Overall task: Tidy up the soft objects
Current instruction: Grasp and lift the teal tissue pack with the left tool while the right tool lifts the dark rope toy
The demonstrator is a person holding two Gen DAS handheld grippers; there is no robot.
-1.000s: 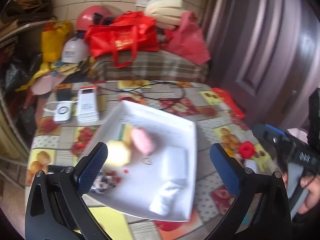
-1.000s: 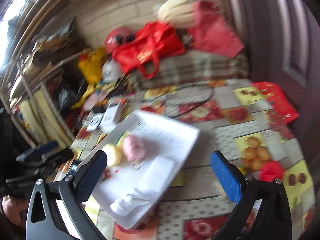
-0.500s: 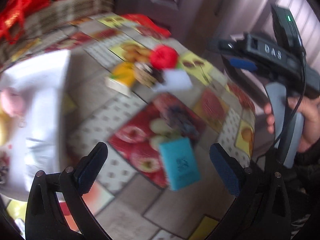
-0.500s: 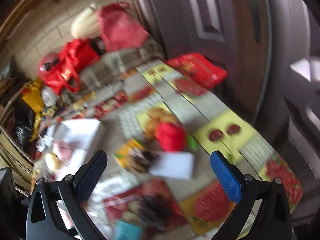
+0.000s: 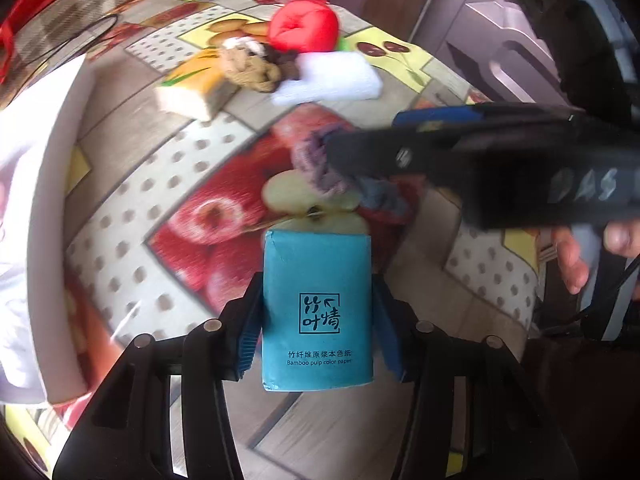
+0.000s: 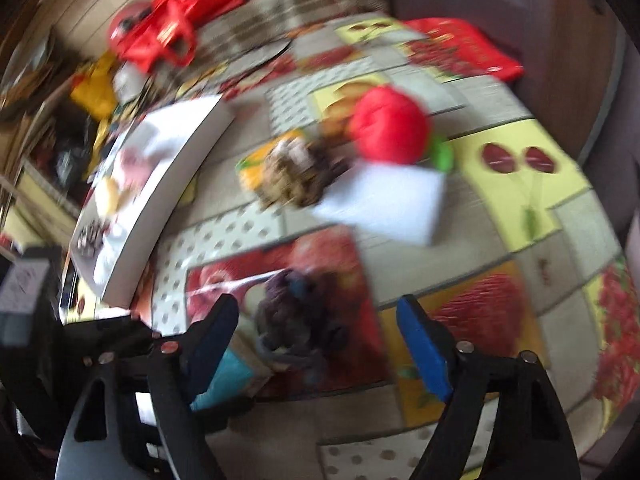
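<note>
The left gripper (image 5: 318,322) had just been closing, and its blue pads sat against both sides of a teal pack of tissues (image 5: 317,312) lying near on the fruit-print tablecloth (image 5: 132,204). The right gripper (image 6: 320,336) had just been narrowing too, though its jaws stood apart around a purple knitted bundle (image 6: 296,316), not pressing it as far as I could tell through the blur. Farther off lay a white sponge (image 6: 388,204), with a red plush toy (image 6: 390,128) just behind it and a brown knotted cloth (image 6: 292,178) to its left. A white tray (image 6: 168,196) holding a few soft things stood at the far left.
</note>
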